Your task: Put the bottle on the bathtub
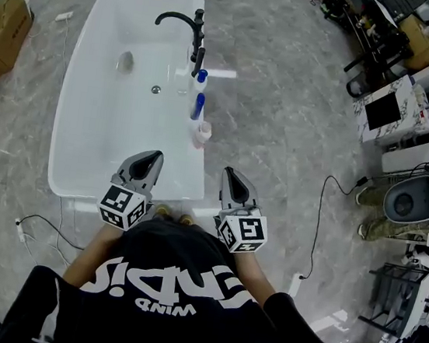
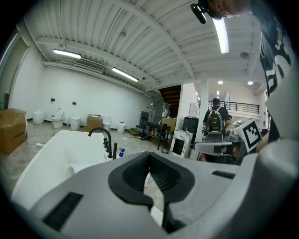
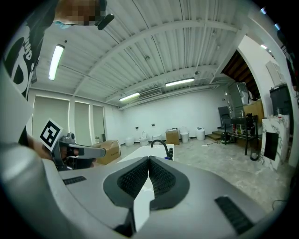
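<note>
A white bathtub (image 1: pixel 83 71) with a black faucet (image 1: pixel 188 24) stands on the floor ahead of me. Three bottles are on its right rim: a clear one with a blue cap (image 1: pixel 201 79), a blue one (image 1: pixel 197 106) and a pinkish-white one (image 1: pixel 201 134) nearest me. My left gripper (image 1: pixel 155 154) is over the tub's near right corner, shut and holding nothing. Just right of the tub's near end, over the floor, my right gripper (image 1: pixel 229 171) is also shut and holding nothing. The left gripper view shows the blue-capped bottle (image 2: pixel 121 152) beside the faucet (image 2: pixel 103 136).
A cardboard box (image 1: pixel 2 30) lies left of the tub. At the right stand a marble-patterned cabinet (image 1: pixel 395 112), black racks (image 1: pixel 377 39) and a round grey appliance (image 1: pixel 411 199) with cables on the floor. A person with a backpack (image 2: pixel 216 122) stands far off.
</note>
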Action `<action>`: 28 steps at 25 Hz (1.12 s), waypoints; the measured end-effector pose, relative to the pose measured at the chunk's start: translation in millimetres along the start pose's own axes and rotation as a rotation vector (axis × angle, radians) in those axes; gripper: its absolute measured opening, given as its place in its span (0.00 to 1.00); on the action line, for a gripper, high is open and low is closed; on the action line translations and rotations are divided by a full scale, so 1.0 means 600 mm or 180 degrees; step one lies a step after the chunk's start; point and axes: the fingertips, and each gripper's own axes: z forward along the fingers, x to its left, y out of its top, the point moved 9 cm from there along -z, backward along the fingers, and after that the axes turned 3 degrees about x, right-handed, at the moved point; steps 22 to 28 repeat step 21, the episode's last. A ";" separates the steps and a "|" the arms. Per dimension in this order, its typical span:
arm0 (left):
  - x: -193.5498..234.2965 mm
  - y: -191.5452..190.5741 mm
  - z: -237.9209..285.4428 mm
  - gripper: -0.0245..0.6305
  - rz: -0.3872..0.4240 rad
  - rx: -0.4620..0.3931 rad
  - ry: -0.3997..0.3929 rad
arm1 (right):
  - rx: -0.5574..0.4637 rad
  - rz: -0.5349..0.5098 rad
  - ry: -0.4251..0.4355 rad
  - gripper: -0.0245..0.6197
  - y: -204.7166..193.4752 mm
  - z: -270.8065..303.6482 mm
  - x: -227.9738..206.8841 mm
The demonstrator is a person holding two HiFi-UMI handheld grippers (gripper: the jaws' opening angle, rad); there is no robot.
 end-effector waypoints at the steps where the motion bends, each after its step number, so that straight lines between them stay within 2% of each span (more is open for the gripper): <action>1: 0.000 0.000 0.001 0.05 -0.0007 0.0003 -0.0005 | -0.0002 0.0008 -0.0004 0.08 0.000 0.000 0.000; 28: -0.010 -0.007 0.004 0.05 -0.0080 0.0032 -0.0015 | 0.0036 0.0023 -0.0013 0.08 -0.007 -0.006 -0.002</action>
